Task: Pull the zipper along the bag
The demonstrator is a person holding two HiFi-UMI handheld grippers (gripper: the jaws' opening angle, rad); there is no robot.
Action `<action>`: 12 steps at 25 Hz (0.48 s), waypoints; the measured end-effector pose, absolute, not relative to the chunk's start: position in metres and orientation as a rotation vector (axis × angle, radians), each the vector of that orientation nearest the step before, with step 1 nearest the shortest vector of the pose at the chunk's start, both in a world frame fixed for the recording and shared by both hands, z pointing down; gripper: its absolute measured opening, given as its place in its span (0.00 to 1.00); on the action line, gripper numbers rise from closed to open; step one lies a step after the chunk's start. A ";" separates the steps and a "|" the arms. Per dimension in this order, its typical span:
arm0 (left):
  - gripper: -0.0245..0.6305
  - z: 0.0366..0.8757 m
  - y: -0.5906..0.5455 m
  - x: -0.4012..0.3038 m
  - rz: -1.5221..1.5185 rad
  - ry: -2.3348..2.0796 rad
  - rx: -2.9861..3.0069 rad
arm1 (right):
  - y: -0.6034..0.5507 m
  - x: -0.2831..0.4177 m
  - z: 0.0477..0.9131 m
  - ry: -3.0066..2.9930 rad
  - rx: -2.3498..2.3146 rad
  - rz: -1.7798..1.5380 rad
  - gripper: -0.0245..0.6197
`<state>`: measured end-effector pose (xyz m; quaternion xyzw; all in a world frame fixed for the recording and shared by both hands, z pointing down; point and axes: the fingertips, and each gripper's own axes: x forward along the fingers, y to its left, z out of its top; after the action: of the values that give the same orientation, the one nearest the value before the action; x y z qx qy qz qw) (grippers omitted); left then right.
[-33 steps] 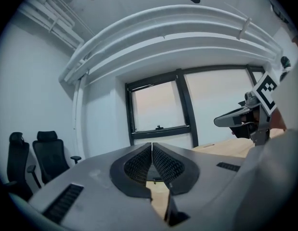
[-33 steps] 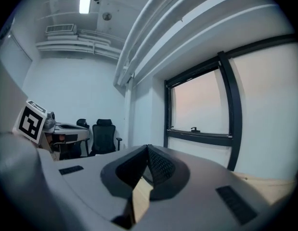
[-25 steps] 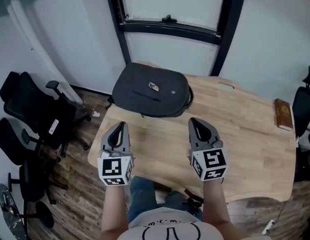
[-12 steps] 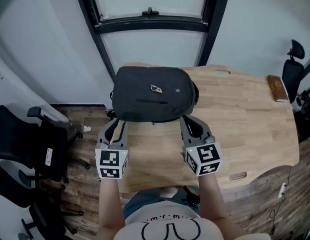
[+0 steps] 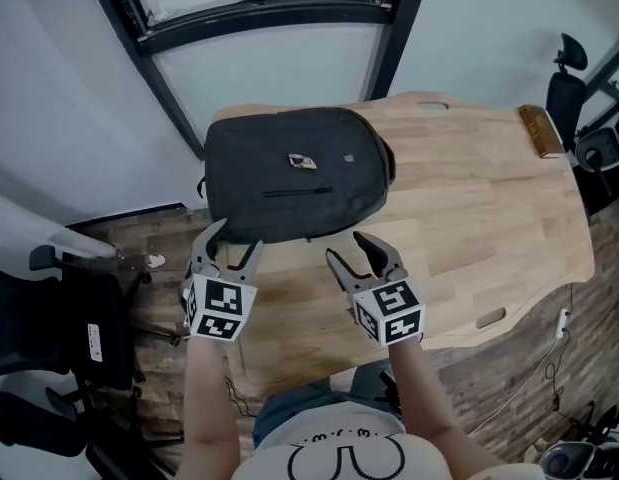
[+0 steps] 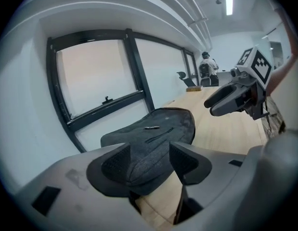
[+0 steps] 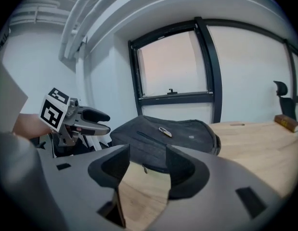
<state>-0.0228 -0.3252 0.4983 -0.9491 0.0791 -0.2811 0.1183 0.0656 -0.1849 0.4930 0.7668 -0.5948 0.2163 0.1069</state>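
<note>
Since a second ago both my hands have come forward and down, from the near middle of the table top to the near edge of the bag. Both tongs were pressed together then and have just been opening.

The bag [image 5: 289, 173] is dark grey and lies flat at the far left corner of the wooden table [image 5: 469, 218]. A short pocket zipper [image 5: 299, 192] runs across its top face, with a small metal tag [image 5: 302, 160] just beyond it. In the right gripper view I see a small zipper pull [image 7: 144, 168] hanging at the bag's near rim.

My left gripper [image 5: 234, 243] sits at the bag's near left corner with its jaws spread wide. The bag's edge shows in the gap between them, and neither pad presses on it. My right gripper [image 5: 349, 248] hovers over bare wood just short of the bag's near edge, jaws equally wide, with nothing between them.

Behind the table stands a black window frame [image 5: 259, 13]. A brown book [image 5: 541, 130] lies at the table's far right edge. A black office chair [image 5: 79, 318] stands on the plank floor to the left.
</note>
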 end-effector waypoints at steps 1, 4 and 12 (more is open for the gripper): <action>0.39 0.505 -0.326 -0.020 -0.849 0.179 -2.739 | -0.187 0.065 0.502 -1.737 2.256 0.662 0.48; 0.39 0.530 -0.325 -0.014 -0.945 -0.003 -2.576 | -0.192 0.060 0.527 -1.719 2.249 0.734 0.48; 0.39 0.589 -0.338 -0.003 -1.139 -0.278 -2.206 | -0.209 0.056 0.582 -1.677 2.254 0.948 0.46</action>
<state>-0.0030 -0.3383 0.5891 -0.8378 -0.1057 -0.4325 0.3161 0.0560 -0.2089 0.5817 0.7573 -0.5633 0.3186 0.0880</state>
